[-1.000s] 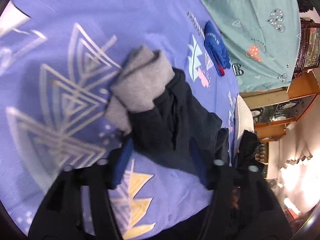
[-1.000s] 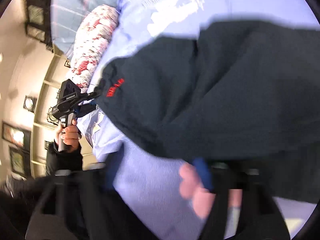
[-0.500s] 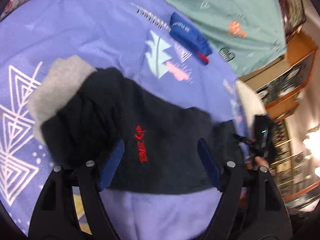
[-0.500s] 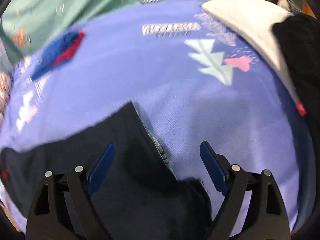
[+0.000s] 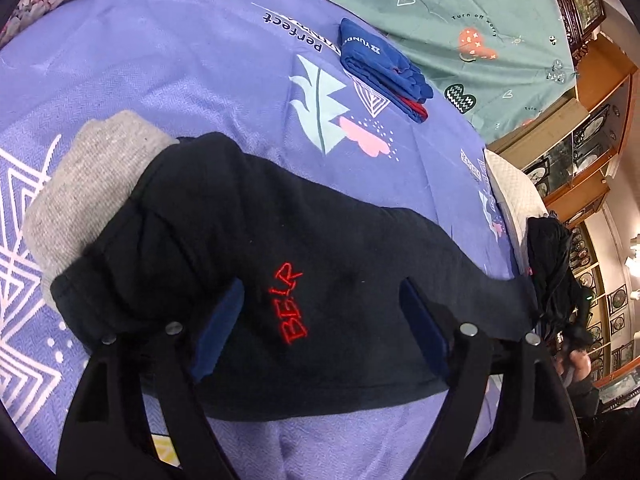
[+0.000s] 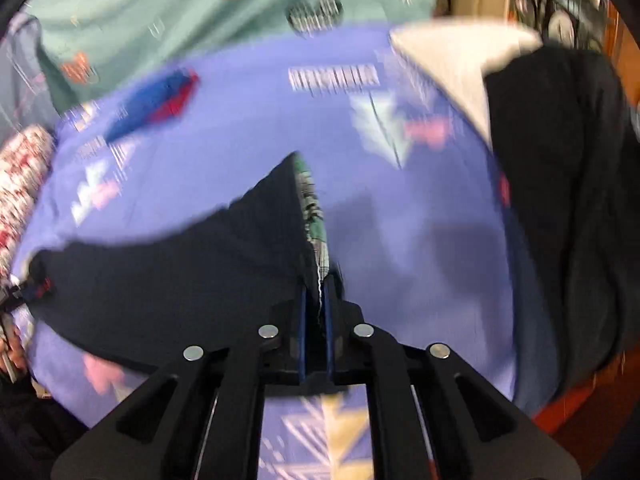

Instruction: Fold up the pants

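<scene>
- one pair of black pants (image 5: 320,280) lying on the purple sheet (image 5: 180,60), one folded blue garment (image 5: 380,68) well apart
- left gripper (image 5: 320,320) opening, pants under its spread fingers, unpinched
- right gripper (image 6: 315,308) clenched on the pants' edge

Pants (image 5: 320,264) spread across the bedsheet (image 5: 180,52), left end lying over a sweater (image 5: 80,184). Folded shorts (image 5: 380,64) farther back on the sheet, well apart. Pillow (image 5: 512,196) off right.
</scene>
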The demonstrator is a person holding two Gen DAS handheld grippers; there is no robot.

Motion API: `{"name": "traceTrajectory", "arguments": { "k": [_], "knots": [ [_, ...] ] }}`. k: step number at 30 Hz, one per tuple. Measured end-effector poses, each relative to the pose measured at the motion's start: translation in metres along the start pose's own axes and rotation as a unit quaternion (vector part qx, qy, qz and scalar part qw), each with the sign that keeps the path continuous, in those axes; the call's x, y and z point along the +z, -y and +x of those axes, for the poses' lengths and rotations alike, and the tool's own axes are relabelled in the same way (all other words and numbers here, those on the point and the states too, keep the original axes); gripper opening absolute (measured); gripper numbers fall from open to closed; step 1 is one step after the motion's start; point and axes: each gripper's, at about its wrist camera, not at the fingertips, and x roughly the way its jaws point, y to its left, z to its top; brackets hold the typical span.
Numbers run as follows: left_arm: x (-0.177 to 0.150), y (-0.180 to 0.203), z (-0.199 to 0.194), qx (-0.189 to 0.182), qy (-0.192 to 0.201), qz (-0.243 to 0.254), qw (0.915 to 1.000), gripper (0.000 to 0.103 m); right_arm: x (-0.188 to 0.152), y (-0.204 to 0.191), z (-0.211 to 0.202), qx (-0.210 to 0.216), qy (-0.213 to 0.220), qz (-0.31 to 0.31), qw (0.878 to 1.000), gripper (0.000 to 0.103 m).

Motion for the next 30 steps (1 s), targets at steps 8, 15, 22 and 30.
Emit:
{"name": "traceTrajectory", "arguments": {
  "k": [8, 15, 22, 30],
  "knots": [
    [-0.003, 0.002, -0.006, 0.002, -0.003, 0.003, 1.0000, 0.082, -0.018, 0.010, 0.020, -0.028, -0.003, 0.041, 0.999, 0.025],
    [-0.004, 0.029, -0.023, -0.006, 0.019, 0.054, 0.9983, 0.090, 0.026, -0.036, -0.044, 0.055, 0.091, 0.009, 0.994, 0.059],
    [-0.009, 0.010, -0.001, 0.051, 0.024, 0.057, 0.9968, 0.091, 0.084, -0.236, 0.046, 0.320, -0.053, -0.124, 0.938, 0.071],
    [-0.013, -0.009, -0.013, -0.010, 0.045, 0.032, 0.9984, 0.091, 0.088, -0.345, 0.152, 0.394, -0.250, -0.155, 0.871, 0.071]
  ]
}}
